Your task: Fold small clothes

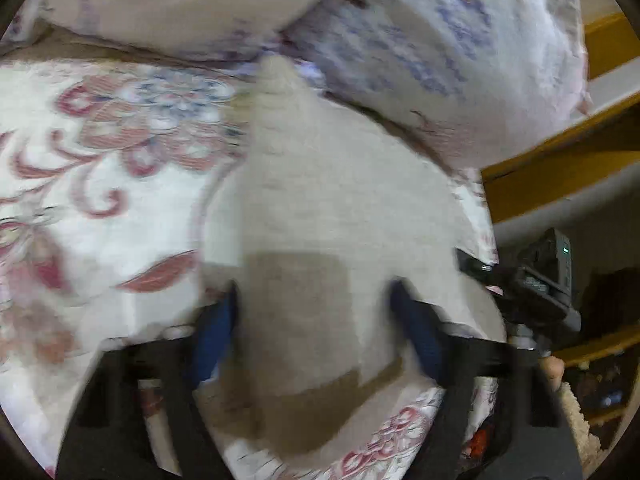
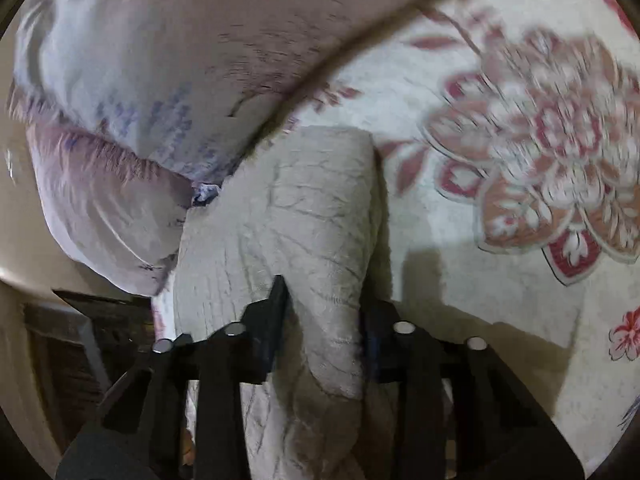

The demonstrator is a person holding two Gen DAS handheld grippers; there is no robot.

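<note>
Your left gripper [image 1: 312, 312] had its blue-padded fingers [image 1: 216, 332] set wide apart, one on each side of the beige knit garment [image 1: 328, 216], and from that blurred view you could not tell whether the pads touched the cloth. The garment lay on the bed, on a white bedspread [image 1: 100, 184] printed with red and pink flowers, and it narrowed away from you toward a tip that reached the pillows [image 1: 460, 60]. A darker shadow fell across its near part between your fingers. At the right edge of that view your right gripper [image 1: 536, 284] showed as a dark housing with a small green light, close beside the garment's edge. In the right wrist view your right gripper [image 2: 324, 312] was clamped on a thick fold of the garment [image 2: 304, 216]: the left finger [image 2: 272, 320] pressed into the knit and the other finger sat largely hidden behind the bunched cloth. The garment there ran forward as a cable-textured roll with its far end just beside a pale pillow [image 2: 168, 60] with faint blue and purple print. The flowered bedspread [image 2: 500, 300] spread out to the right of it, and yellow wooden furniture [image 1: 568, 168] stood past the bed's edge.
</note>
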